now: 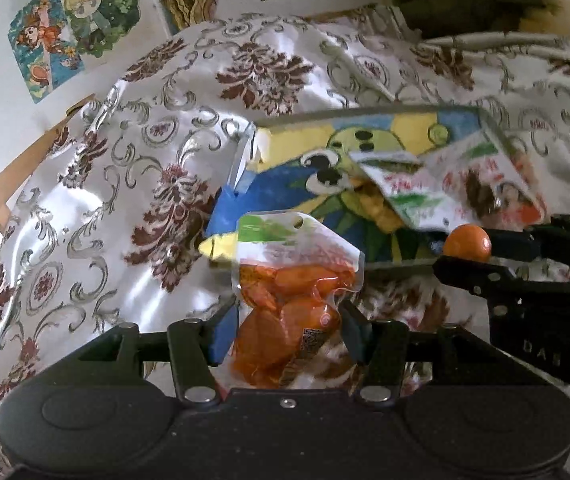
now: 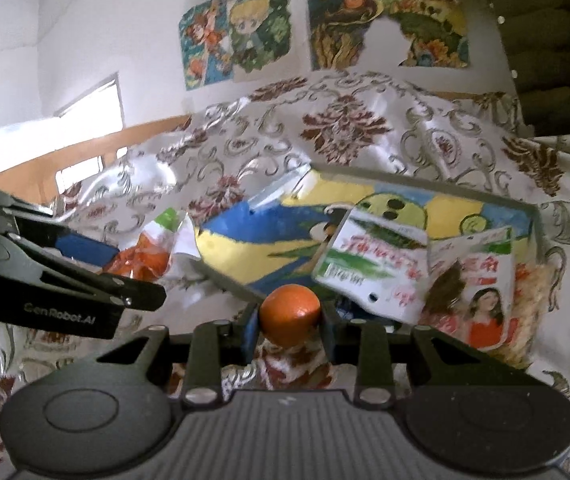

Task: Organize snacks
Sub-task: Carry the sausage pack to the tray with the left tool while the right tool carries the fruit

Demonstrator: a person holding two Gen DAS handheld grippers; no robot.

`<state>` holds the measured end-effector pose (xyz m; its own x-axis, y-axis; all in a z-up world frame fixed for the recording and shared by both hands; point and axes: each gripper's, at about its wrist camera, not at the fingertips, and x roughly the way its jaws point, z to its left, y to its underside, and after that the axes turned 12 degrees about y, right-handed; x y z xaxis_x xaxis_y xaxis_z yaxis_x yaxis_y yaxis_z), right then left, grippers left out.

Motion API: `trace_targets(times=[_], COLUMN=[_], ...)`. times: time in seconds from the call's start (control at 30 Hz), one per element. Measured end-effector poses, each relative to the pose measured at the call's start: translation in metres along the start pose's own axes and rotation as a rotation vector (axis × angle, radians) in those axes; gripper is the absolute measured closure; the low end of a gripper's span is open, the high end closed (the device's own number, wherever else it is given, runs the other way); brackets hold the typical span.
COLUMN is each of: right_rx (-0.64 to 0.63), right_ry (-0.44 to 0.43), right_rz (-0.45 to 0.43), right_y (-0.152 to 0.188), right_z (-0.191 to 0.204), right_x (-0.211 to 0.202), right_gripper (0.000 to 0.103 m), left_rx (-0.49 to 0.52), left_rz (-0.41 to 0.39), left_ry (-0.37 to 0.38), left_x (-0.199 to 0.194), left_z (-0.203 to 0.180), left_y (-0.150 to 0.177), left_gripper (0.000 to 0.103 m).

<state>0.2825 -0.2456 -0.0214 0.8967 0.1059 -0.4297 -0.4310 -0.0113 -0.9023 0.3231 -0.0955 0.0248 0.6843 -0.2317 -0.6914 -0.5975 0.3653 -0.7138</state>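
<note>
We see a surface draped w/ a shiny white satin cloth (image 1: 133, 184), patterned in dark-red flowers & grey scrolls, rumpled; can't tell what's beneath. Directly on it lies a flat cartoon-painted tray (image 2: 269, 240), blue/yellow/green, w/ two printed snack packets (image 2: 369, 264) inside at its right end.

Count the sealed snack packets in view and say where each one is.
3. Orange packet is clamped in the left hand-held gripper; green-and-white packet and red portrait packet lie in the painted tray. Others may be hidden underneath.
</note>
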Motion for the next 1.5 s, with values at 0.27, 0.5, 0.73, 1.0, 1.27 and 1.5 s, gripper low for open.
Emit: trace_targets(times=[0.27, 0.5, 0.73, 1.0, 1.27, 1.5], right_rx=[0.111, 0.162, 0.220, 0.216, 0.192, 0.206], right_ry=[0.067, 0.119, 0.121, 0.147, 0.160, 0.163], right_rz=[-0.030, -0.045, -0.020, -0.017, 0.002, 0.006], right_y=[-0.013, -0.019, -0.018, -0.019, -0.019, -0.019], right_z=[-0.036, -0.064, -0.074, -0.071, -0.062, -0.064], right_x=[0.011, 0.033, 0.052, 0.065, 0.076, 0.078], right_gripper=[0.068, 0.068, 0.067, 0.067, 0.067, 0.066], left_rx=[-0.042, -0.084, -0.155, -0.203, -0.235, -0.247], left_rz=[-0.068, -0.097, -0.081, -0.073, -0.047, -0.049], left_ry=[0.021, 0.041, 0.029, 0.029, 0.021, 0.026], left_x=[0.028, 0.071, 0.107, 0.122, 0.132, 0.133], left_z=[-0.009, -0.016, -0.005, 0.000, 0.000, 0.001], left_y=[-0.043, -0.077, -0.083, -0.081, -0.079, -0.079], left_gripper=[0.046, 0.046, 0.046, 0.046, 0.046, 0.045])
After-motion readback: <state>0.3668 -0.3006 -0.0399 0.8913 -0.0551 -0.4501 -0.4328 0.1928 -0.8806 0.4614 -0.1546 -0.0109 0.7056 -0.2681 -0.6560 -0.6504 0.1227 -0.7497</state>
